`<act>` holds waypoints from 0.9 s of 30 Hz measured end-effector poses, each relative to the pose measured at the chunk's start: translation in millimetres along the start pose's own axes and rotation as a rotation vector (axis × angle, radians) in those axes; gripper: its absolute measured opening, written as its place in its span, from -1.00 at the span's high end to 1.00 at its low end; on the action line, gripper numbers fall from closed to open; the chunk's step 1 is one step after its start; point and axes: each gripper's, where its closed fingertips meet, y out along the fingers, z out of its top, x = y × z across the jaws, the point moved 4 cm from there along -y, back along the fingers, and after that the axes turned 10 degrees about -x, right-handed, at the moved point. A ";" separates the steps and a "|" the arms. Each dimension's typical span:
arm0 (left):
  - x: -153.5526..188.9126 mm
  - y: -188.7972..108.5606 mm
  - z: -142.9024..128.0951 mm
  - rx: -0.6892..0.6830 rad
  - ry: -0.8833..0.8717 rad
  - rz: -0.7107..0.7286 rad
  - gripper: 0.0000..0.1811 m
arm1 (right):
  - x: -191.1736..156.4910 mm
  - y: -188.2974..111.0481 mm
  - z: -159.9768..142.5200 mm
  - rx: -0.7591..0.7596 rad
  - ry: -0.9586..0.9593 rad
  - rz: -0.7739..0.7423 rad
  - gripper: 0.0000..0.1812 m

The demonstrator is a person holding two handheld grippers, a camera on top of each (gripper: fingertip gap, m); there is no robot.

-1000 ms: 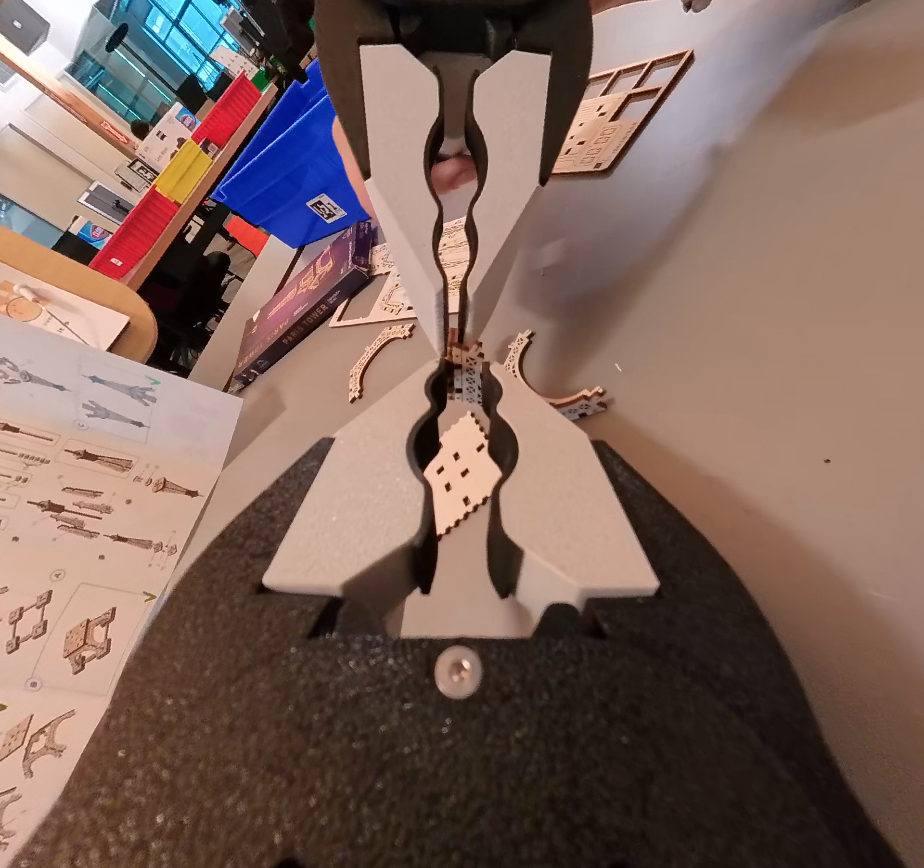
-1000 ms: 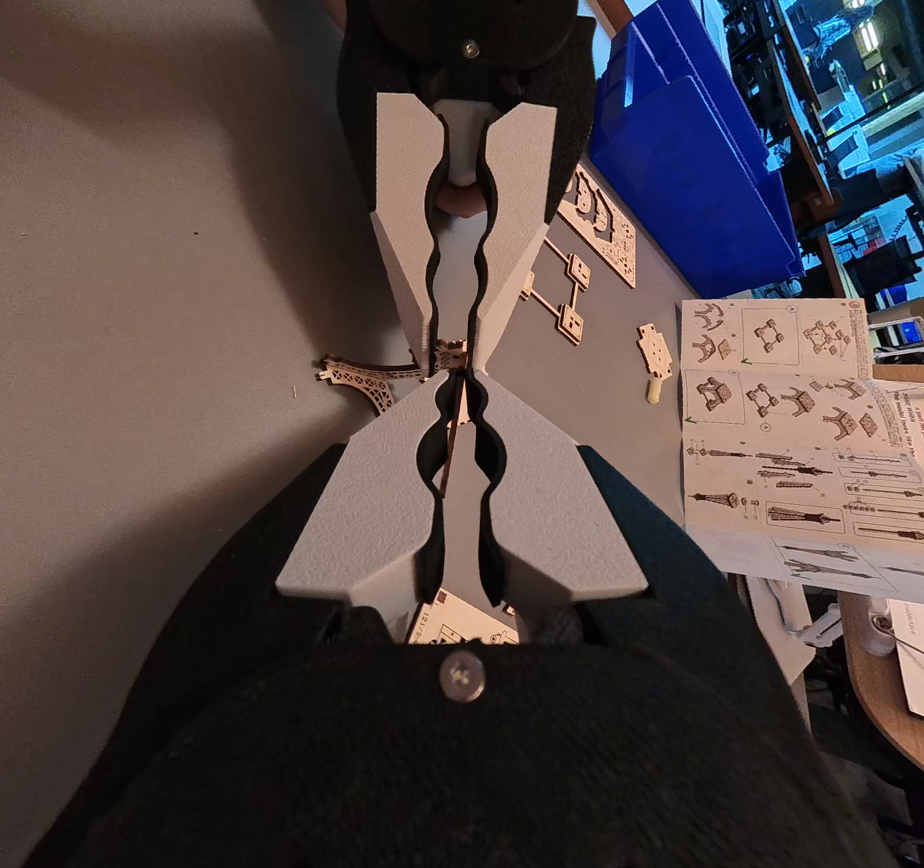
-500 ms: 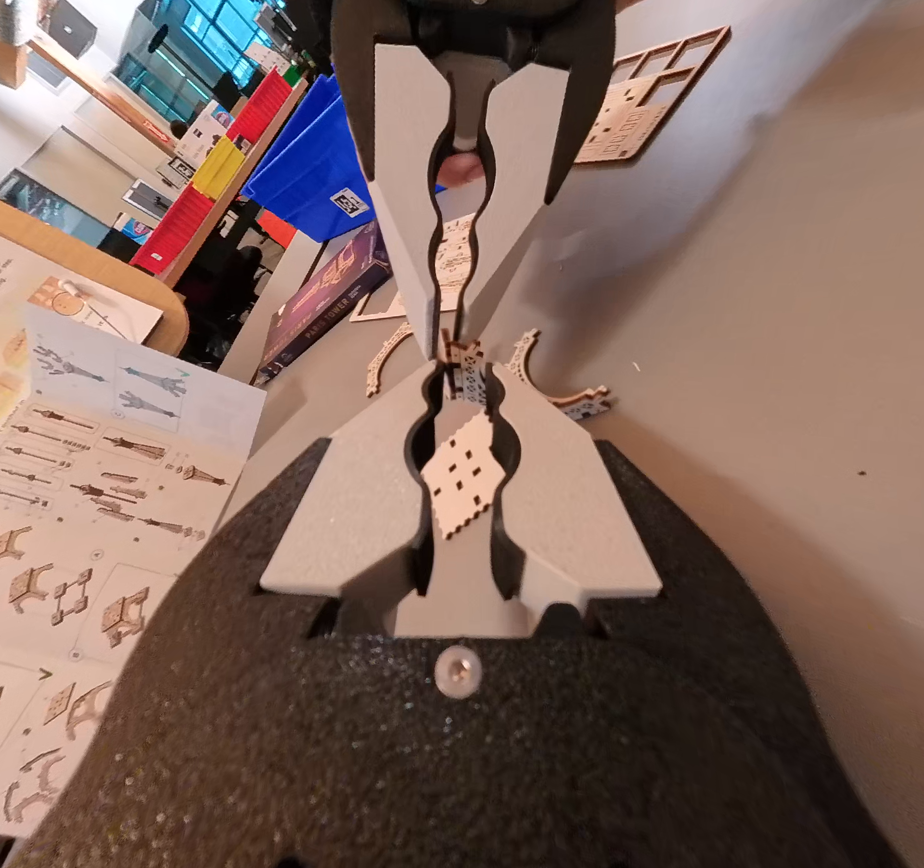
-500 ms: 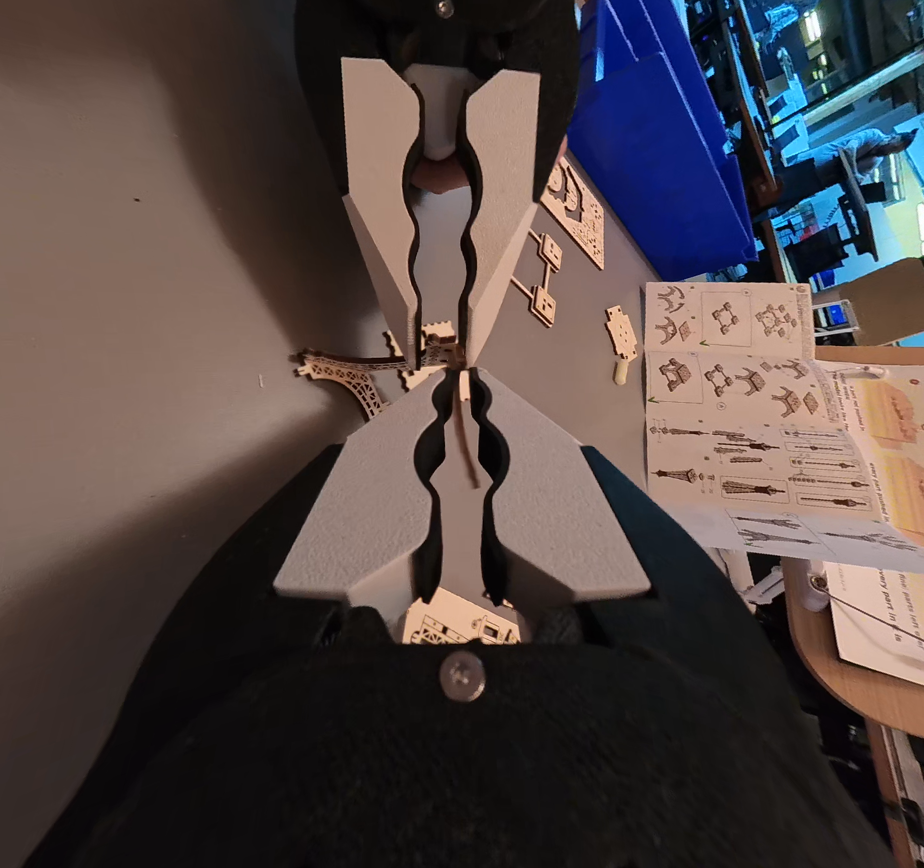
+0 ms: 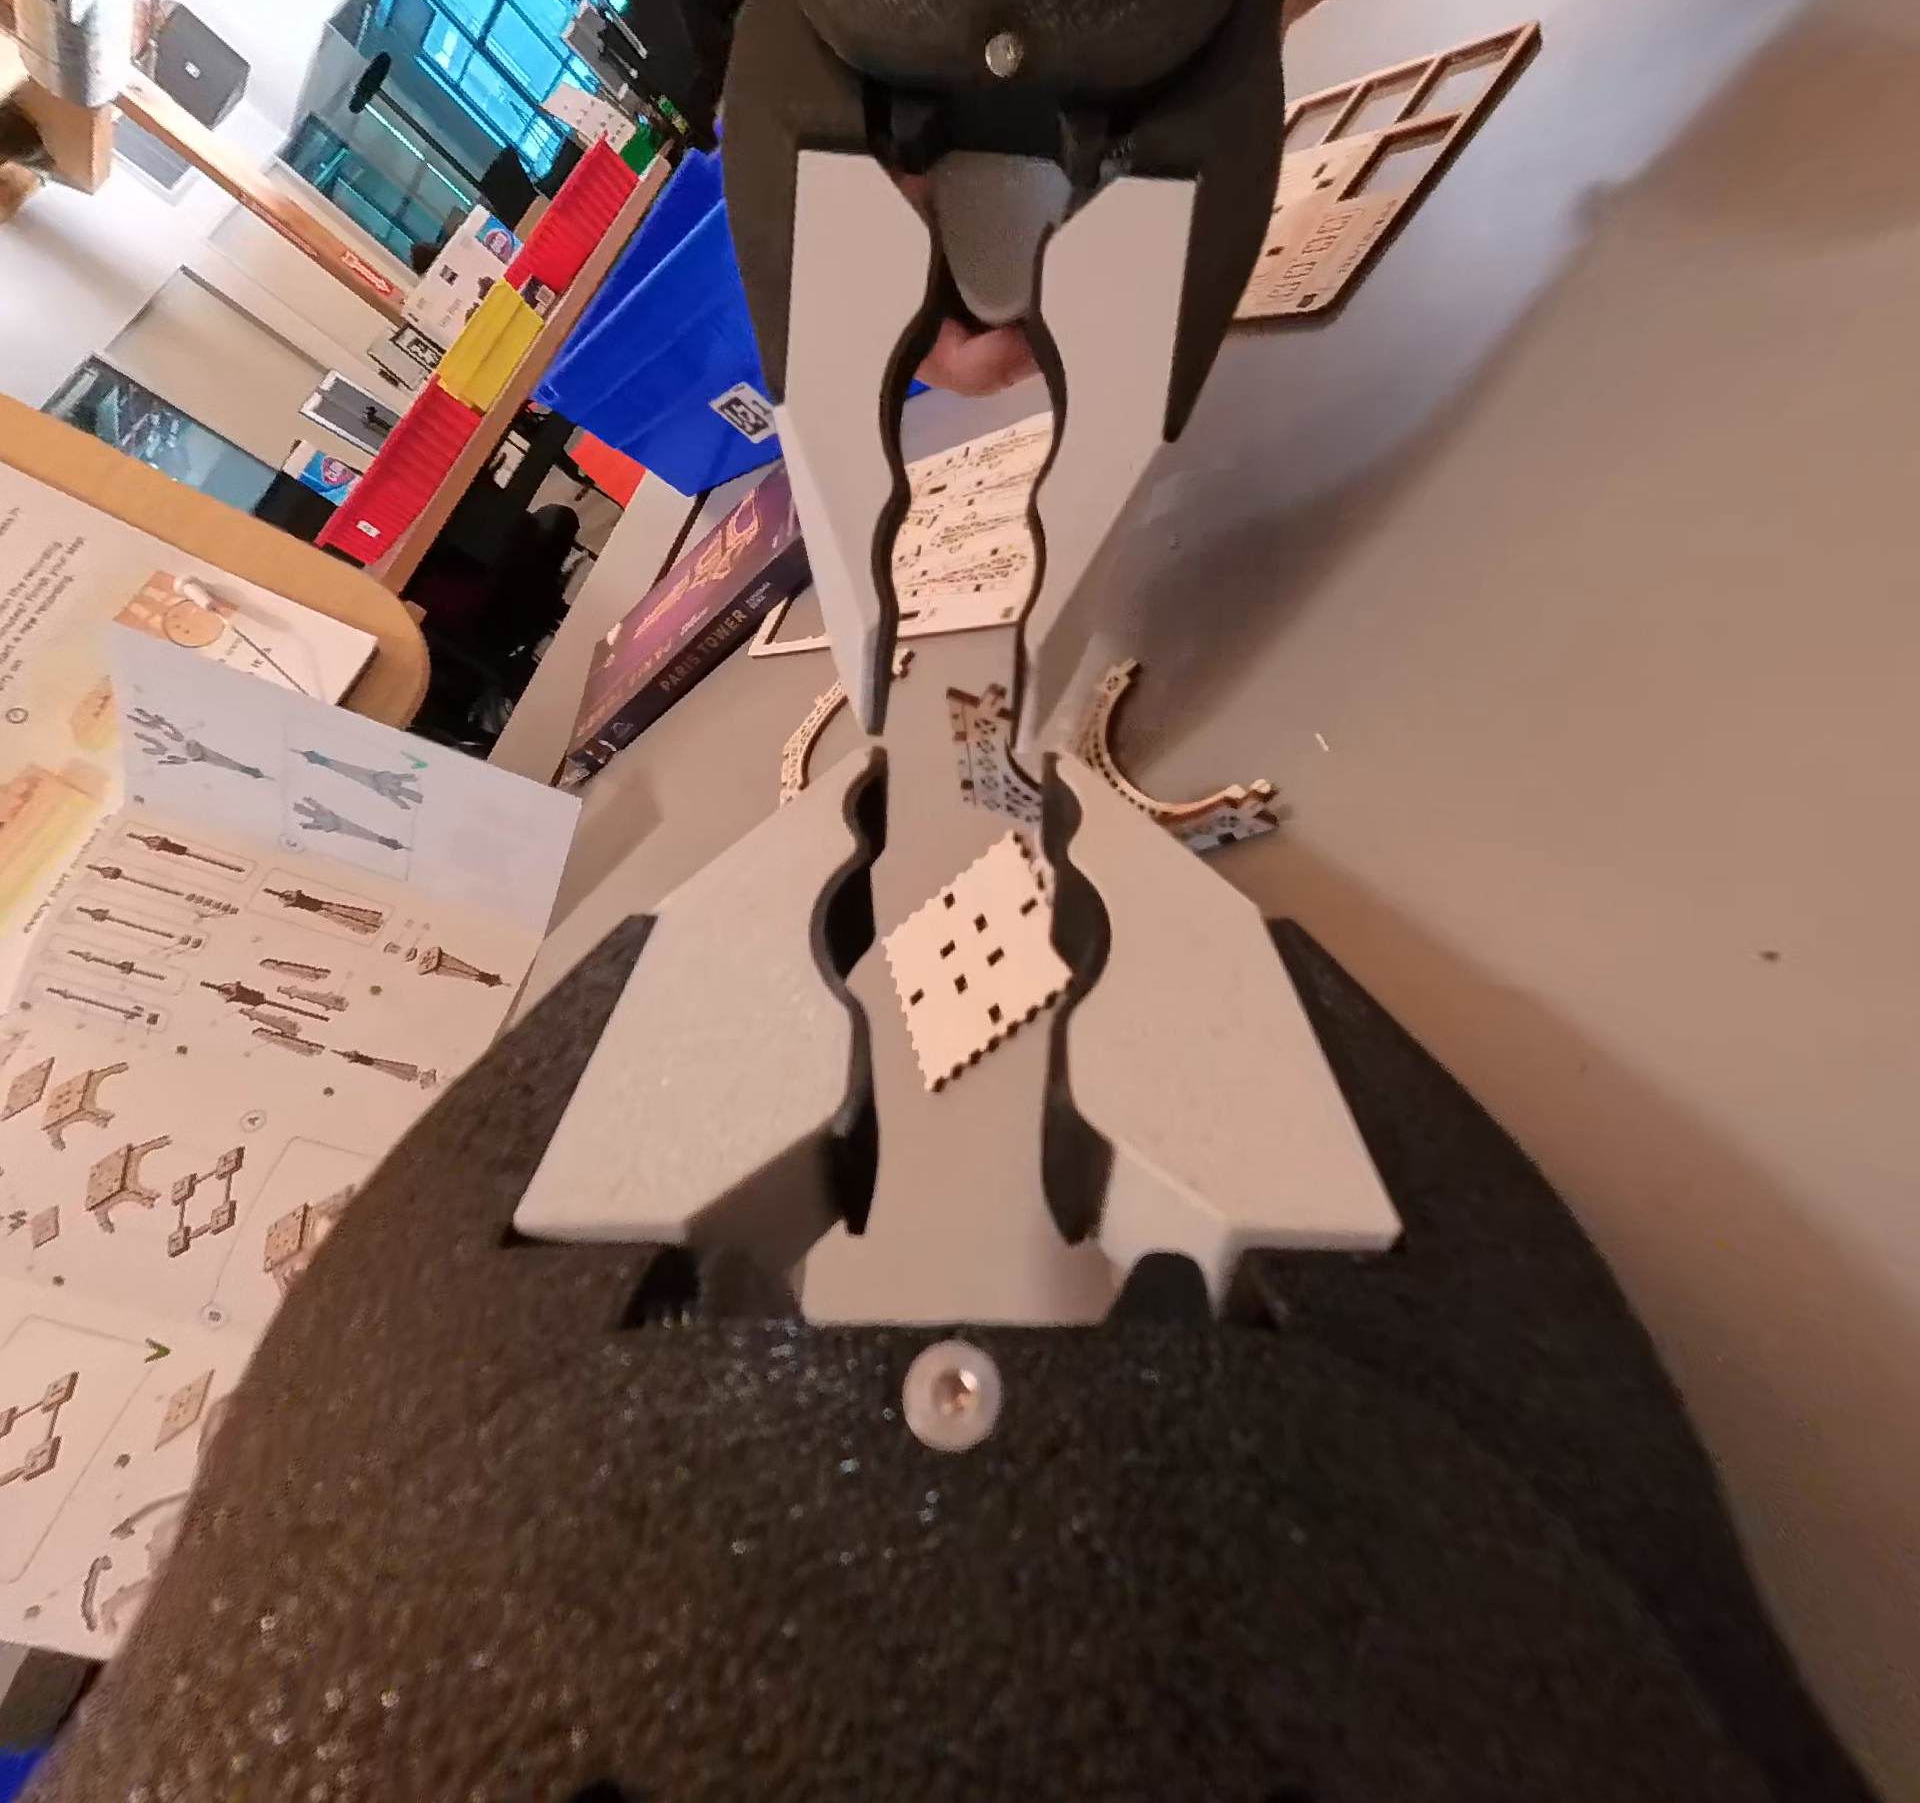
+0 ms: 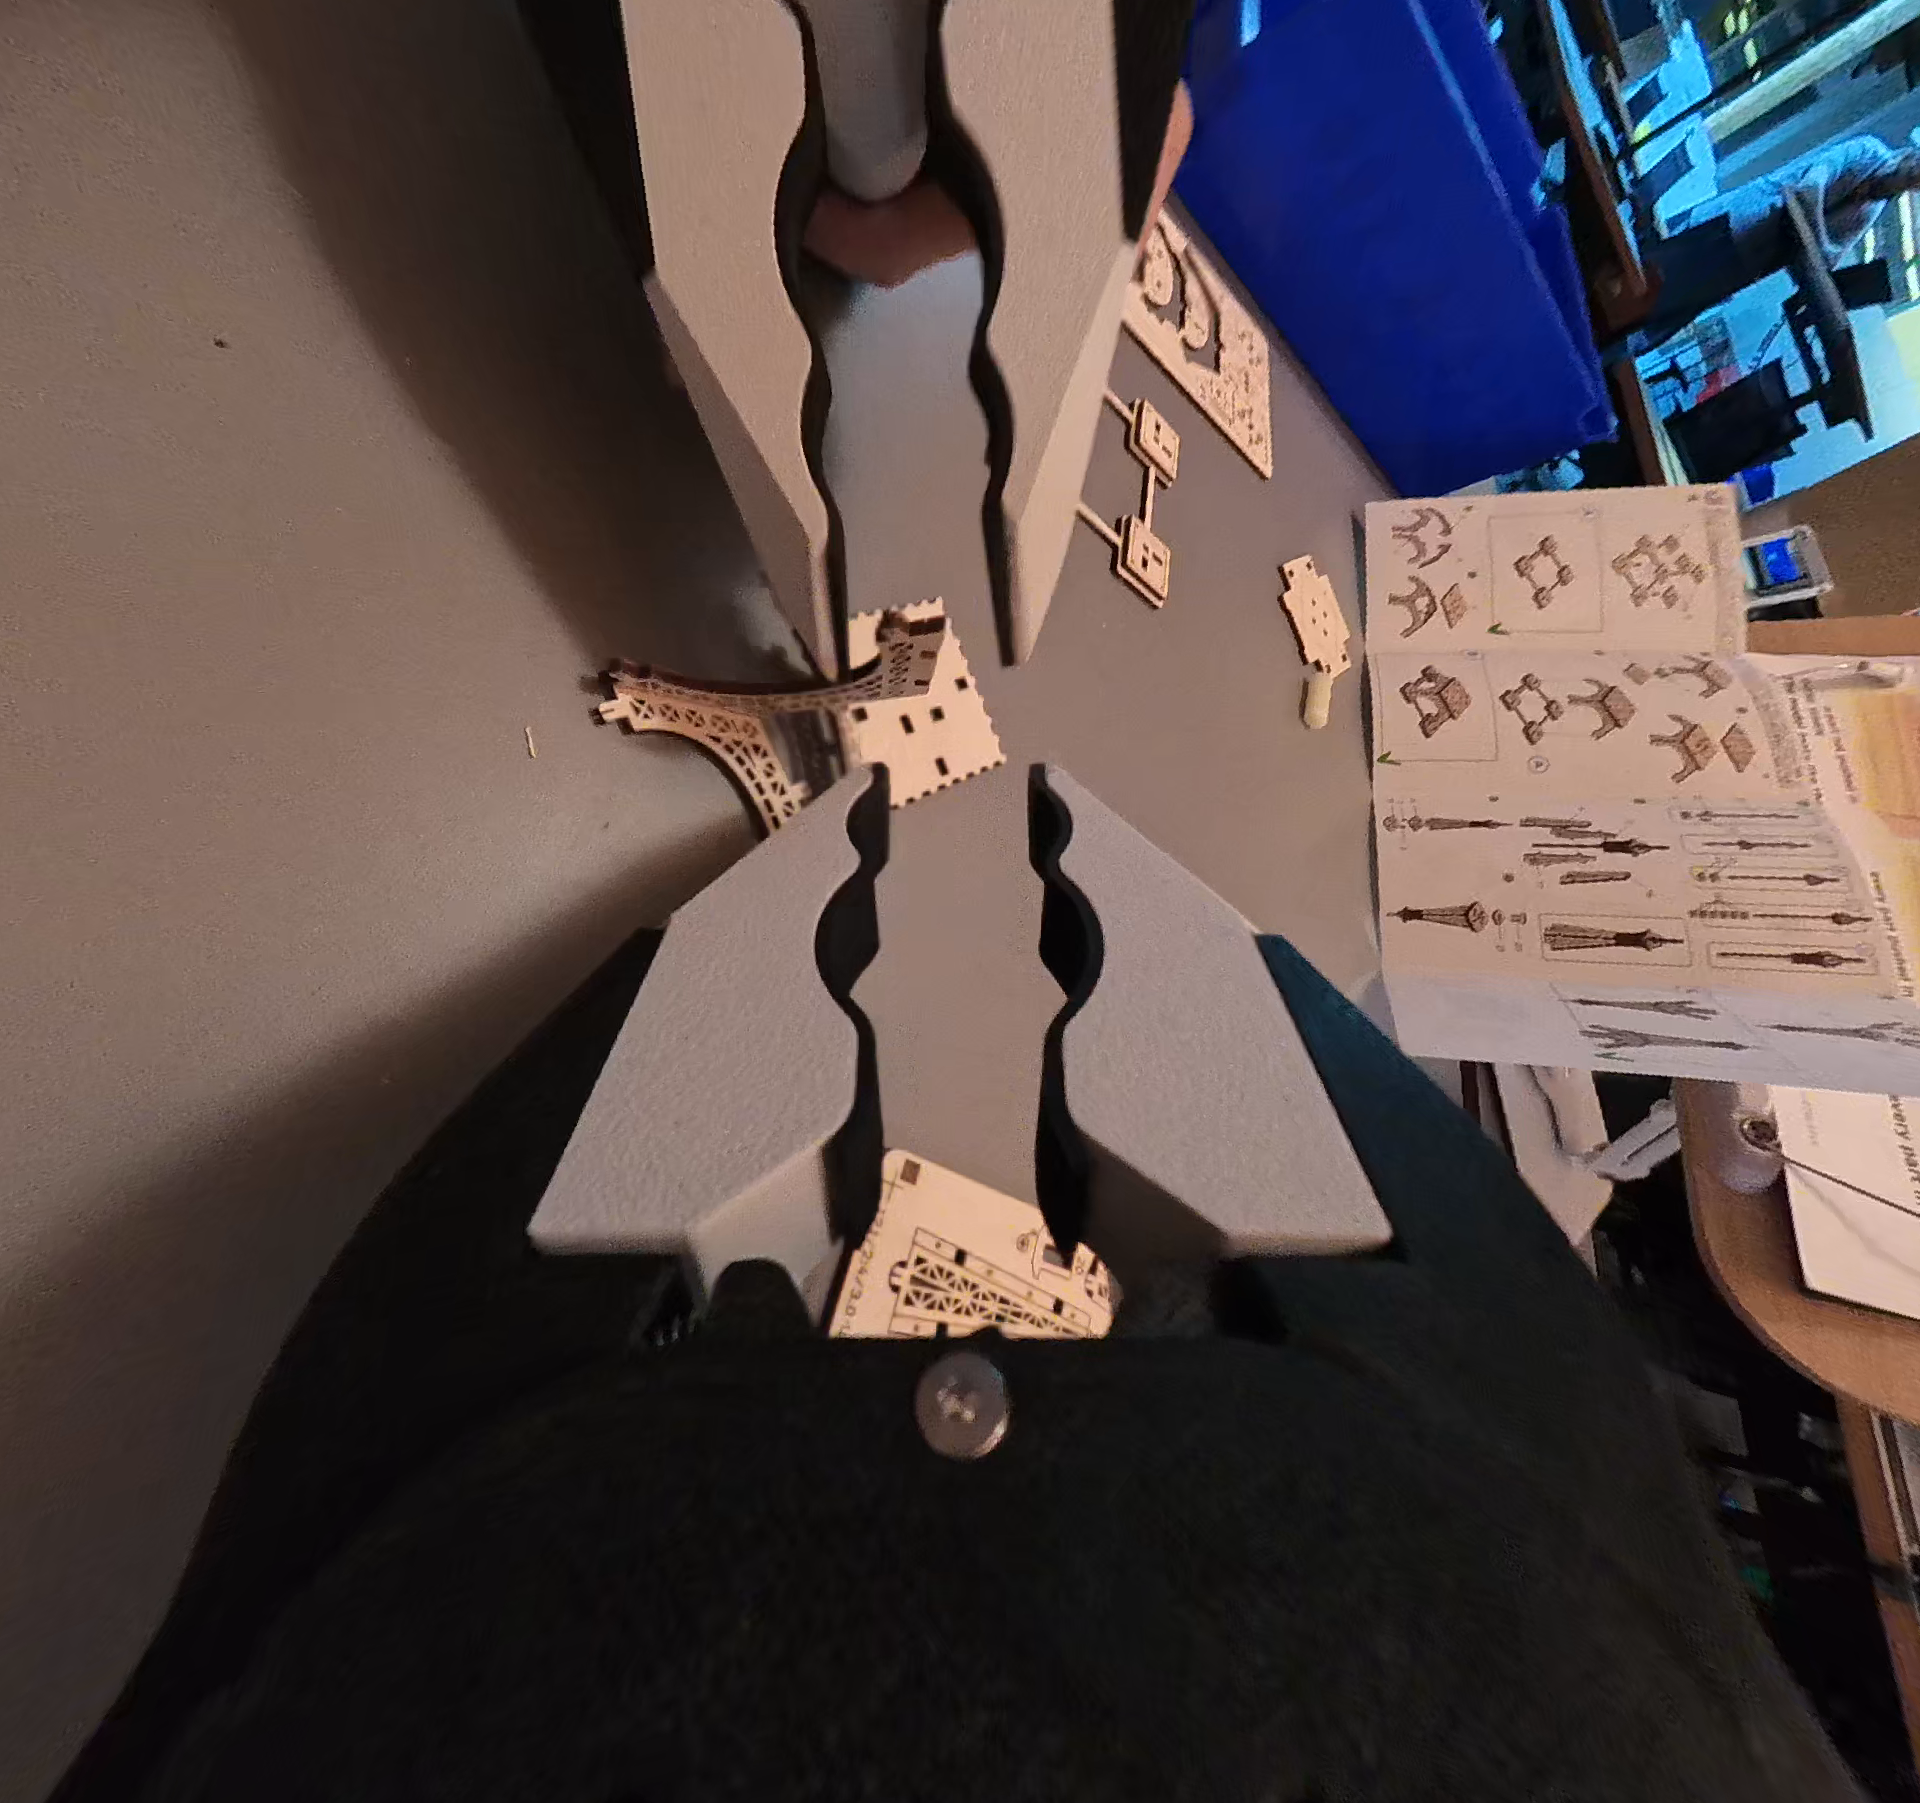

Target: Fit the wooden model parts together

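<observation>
Lying on the grey table (image 5: 1558,714) is a small wooden model: a pale square plate (image 5: 977,964) full of little dark holes, with a curved lattice leg (image 6: 717,725) joined to it. In the left wrist view the square plate shows between the left gripper's (image 5: 961,766) two fingers, and it seems to touch the inner edge of one of them. In the right wrist view the same plate sits just past the right gripper (image 6: 956,777), a bit to one side of the gap.

Both grippers are spread apart, with a clear gap between the fingers, and neither one holds anything. They point at each other from across the plate, tips close together, with one tip of each nearly touching.

Near the plate are more curved wooden pieces (image 5: 1164,766). A little farther from it lie flat wooden sheets (image 5: 966,548) with parts cut into them, and a wooden frame (image 5: 1371,184) that has had most parts taken out. Two small square pieces joined by a thin bar (image 6: 1143,496) and one small holed piece (image 6: 1314,621) lie apart from the plate.

A paper with building pictures (image 6: 1600,777) is well away from the plate, at the table's edge. A dark purple box (image 5: 696,631) and blue bins (image 6: 1351,195) sit farther off still.
</observation>
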 end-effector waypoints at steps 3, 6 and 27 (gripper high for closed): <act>-1.7 -13.5 -5.3 -0.014 -0.048 -0.064 0.69 | -2.3 2.7 -3.6 -0.038 -0.005 0.011 0.65; 3.1 -26.0 -16.1 -0.045 -0.074 -0.172 0.67 | -5.2 -0.7 -6.7 -0.045 0.026 0.062 0.62; 29.2 -3.9 -21.8 -0.235 0.018 -0.265 0.96 | -18.8 -3.0 -16.1 -0.172 0.073 0.197 0.74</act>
